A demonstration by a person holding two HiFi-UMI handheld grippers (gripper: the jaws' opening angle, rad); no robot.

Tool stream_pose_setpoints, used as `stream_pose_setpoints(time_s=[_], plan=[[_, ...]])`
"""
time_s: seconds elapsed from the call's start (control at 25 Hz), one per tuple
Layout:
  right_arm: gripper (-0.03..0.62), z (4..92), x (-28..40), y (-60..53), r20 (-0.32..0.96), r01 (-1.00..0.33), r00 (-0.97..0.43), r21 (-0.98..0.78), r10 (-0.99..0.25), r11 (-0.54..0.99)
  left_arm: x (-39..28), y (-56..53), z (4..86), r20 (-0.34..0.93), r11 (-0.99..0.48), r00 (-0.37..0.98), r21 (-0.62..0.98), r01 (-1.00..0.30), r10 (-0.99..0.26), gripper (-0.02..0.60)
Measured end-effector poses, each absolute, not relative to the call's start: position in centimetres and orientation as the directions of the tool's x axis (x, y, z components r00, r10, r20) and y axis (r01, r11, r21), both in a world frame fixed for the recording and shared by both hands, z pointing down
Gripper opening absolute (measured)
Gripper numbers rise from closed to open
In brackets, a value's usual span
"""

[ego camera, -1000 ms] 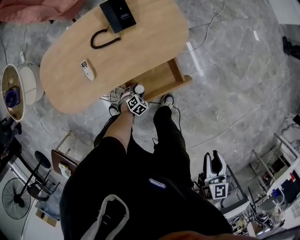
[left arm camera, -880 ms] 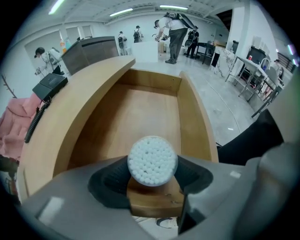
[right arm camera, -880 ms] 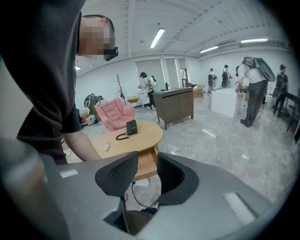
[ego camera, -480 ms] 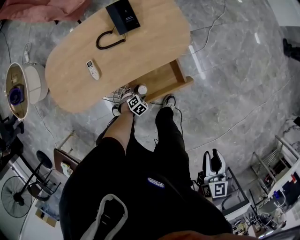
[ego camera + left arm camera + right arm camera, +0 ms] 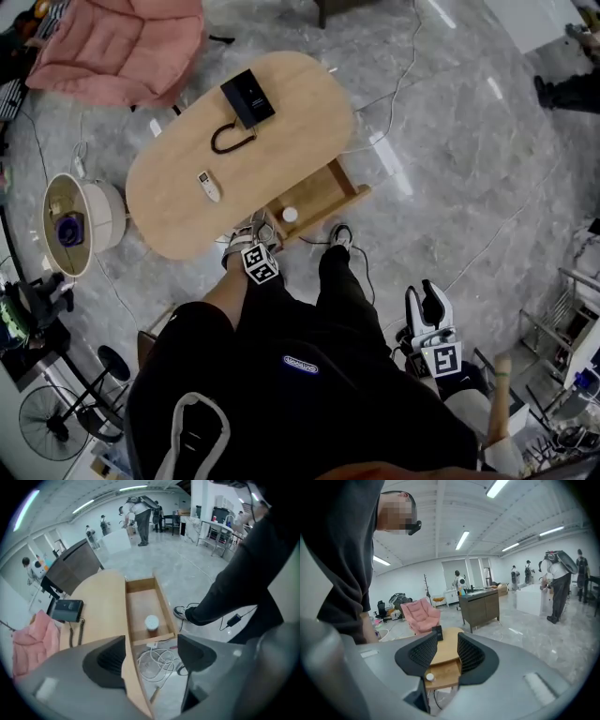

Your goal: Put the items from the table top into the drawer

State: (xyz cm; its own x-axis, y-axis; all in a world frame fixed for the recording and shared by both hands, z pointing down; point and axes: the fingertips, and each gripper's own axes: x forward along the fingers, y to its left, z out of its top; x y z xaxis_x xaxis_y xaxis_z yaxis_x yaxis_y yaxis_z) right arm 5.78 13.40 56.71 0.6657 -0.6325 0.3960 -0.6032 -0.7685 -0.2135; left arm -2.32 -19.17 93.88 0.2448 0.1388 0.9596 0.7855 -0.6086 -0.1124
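Jaws apart on left hand-held gripper and right hand-held gripper; left has backed from drawer.

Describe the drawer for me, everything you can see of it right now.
The drawer is a shallow tray of light wood, matching the table. It has low straight walls and a flat bottom. It stands pulled open, sticking out level from under the table's edge on the side where the person stands. Inside is one small white-topped container, upright near the end closest to the person's feet. The rest of the bottom is bare. Nothing else touches the drawer.
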Motion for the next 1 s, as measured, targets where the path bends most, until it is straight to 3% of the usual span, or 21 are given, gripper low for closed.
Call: stream_pose_setpoints(time_s=[0.4, 0.68, 1.0], plan=[[0.163, 49.7, 9.5, 7.4, 0.212, -0.699, 0.676, -0.117, -0.706, -0.705, -3.0, -24.0, 78.9, 0.87, -0.716, 0.475, -0.248, 0.653, 0.132, 0.347], [0.158, 45.3, 8.4, 2.6, 0.137, -0.674, 0.719, -0.105, -0.682, -0.732, -4.8, -27.9, 72.3, 0.773, -0.735, 0.611, -0.312, 0.602, 0.172, 0.345], [0.156, 40.3, 5.9, -4.4, 0.068, -0.692, 0.715, -0.07, -0.696, -0.718, -10.0, -39.0, 64.7, 0.65, -0.844, 0.756, -0.365, 0.394, 0.072, 0.345]])
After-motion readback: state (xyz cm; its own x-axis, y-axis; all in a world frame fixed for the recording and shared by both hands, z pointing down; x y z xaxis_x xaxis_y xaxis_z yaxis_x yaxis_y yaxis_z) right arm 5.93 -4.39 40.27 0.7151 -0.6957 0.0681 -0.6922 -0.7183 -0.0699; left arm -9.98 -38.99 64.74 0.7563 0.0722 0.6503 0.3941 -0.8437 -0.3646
